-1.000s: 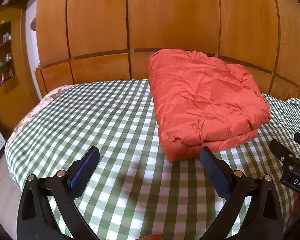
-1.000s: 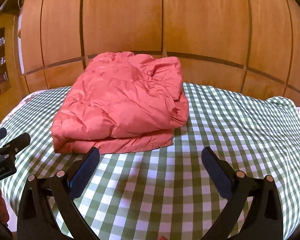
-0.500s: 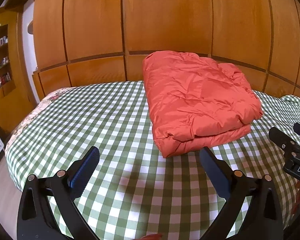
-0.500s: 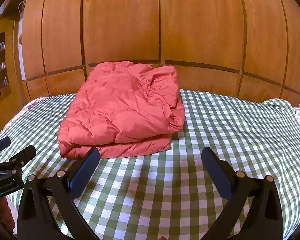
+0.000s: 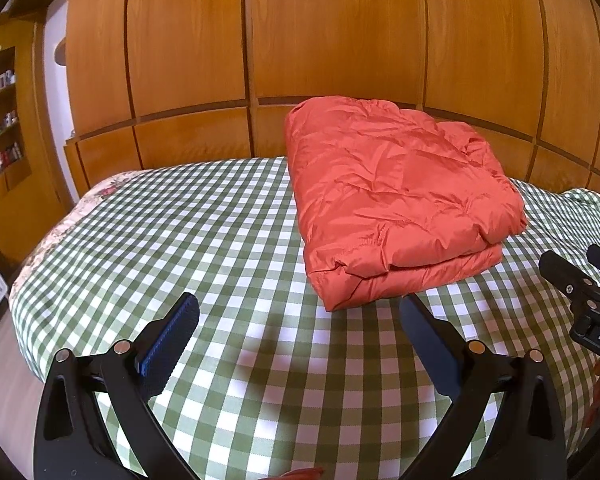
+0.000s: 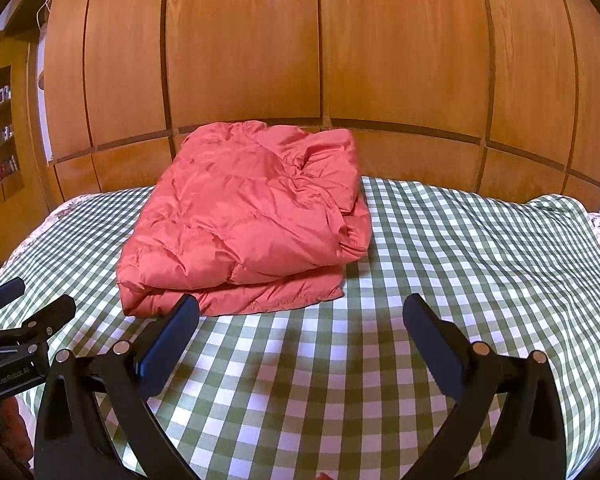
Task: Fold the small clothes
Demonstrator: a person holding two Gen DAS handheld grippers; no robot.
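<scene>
Nearest the lens, the left gripper (image 5: 298,312) stands with its two fingers spread wide and nothing between them, only bare checked cloth below. The right gripper (image 6: 300,314) is the same — fingers far apart, empty. Each shows at the edge of the other's view, off to the side and apart from the garment.

Between and ahead of both pairs of fingers lies an open stretch of the green-and-white checked cloth (image 5: 204,240), smooth in front and slightly rumpled at the far right corner (image 6: 548,208). It covers a bed whose flowered cover (image 5: 112,186) peeps out along the left edge, where the surface rounds off and drops to the floor. To the left of the garment there is wide free cloth; to its right, in the right wrist view, another broad free area.

The orange padded jacket (image 5: 392,204) lies folded into a thick, roughly rectangular bundle (two layers show at its near edge), flat on the cloth. Its near edge sits just beyond the fingertips, not touching them — closest to the left gripper's right finger (image 5: 428,340) and the right gripper's left finger (image 6: 172,340).

Behind stands a wall of wooden panels (image 6: 244,60), close to the jacket's far end, and at far left a wooden shelf (image 5: 2,116) with small items too small to tell.
</scene>
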